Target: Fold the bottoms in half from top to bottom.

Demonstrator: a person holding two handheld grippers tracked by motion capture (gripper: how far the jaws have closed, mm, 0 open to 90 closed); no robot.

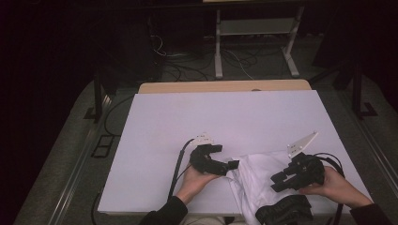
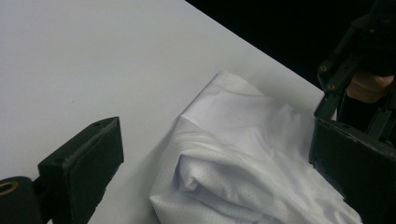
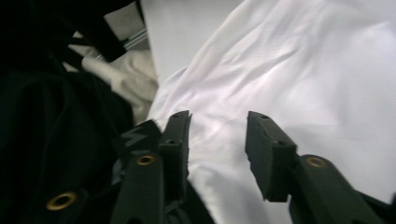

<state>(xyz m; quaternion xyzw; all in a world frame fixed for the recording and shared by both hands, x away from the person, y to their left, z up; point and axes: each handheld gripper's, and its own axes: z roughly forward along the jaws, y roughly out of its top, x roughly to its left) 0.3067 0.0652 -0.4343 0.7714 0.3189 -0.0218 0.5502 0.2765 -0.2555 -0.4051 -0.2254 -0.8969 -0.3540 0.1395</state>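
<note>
A crumpled white cloth lies on the white tabletop near its front edge. My left gripper is at the cloth's left edge, held by a hand. In the left gripper view it is open wide, with a folded bunch of the cloth lying between the jaws. My right gripper hovers over the right part of the cloth. In the right gripper view it is open just above the smooth cloth, holding nothing.
A black bundle of fabric lies at the table's front edge beside the cloth; the same black fabric is left of the right jaws. A wooden edge runs along the far side. Cables and a metal stand are on the floor beyond.
</note>
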